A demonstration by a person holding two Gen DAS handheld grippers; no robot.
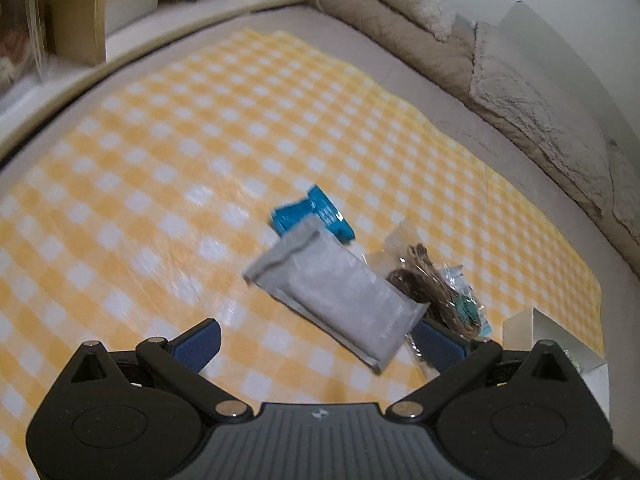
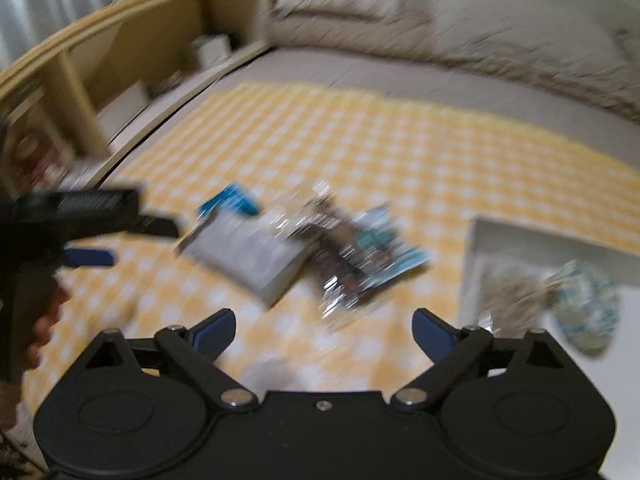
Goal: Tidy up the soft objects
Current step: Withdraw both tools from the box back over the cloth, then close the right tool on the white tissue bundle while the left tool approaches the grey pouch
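A grey pouch [image 1: 340,298] lies on the yellow checked cloth [image 1: 200,140], partly over a blue packet [image 1: 316,212]. A clear bag of brown and teal items [image 1: 432,284] lies beside it on the right. My left gripper [image 1: 320,340] is open and empty just short of the grey pouch. In the blurred right wrist view the grey pouch [image 2: 248,256], the blue packet [image 2: 232,198] and the clear bag [image 2: 352,256] lie ahead of my right gripper [image 2: 324,330], which is open and empty. The left gripper [image 2: 86,236] shows at the left there.
A white box [image 2: 480,248] on the right holds a fluffy item [image 2: 512,292] and a patterned pouch [image 2: 588,312]; its corner shows in the left wrist view [image 1: 552,340]. Furry blankets [image 1: 500,72] lie along the far edge. Wooden shelves [image 2: 100,80] stand at the left.
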